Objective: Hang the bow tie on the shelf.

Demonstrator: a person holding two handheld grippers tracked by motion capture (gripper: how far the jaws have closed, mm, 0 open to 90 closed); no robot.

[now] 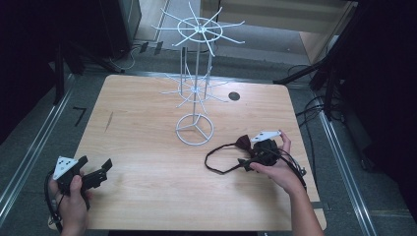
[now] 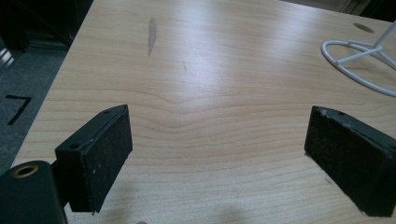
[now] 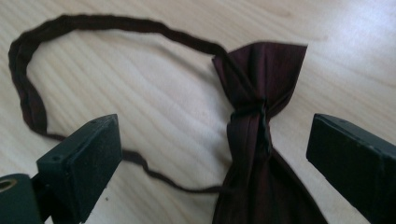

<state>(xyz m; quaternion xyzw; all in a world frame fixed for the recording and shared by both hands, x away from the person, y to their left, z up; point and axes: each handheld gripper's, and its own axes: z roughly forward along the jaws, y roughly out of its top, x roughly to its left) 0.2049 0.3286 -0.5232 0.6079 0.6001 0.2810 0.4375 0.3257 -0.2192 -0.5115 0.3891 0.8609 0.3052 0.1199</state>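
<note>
Left gripper (image 1: 93, 169): lying lower left of the high view, jaws spread.
Right gripper (image 3: 210, 154): hovering, jaws spread astride the bow tie (image 3: 257, 116).

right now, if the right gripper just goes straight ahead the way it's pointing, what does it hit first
Probably the dark bow tie: the right gripper is open, with the knot lying on the table between its jaws just ahead. Height above it is unclear.

The bow tie's (image 3: 261, 140) lower wing is cut off, seemingly below frame.
</note>
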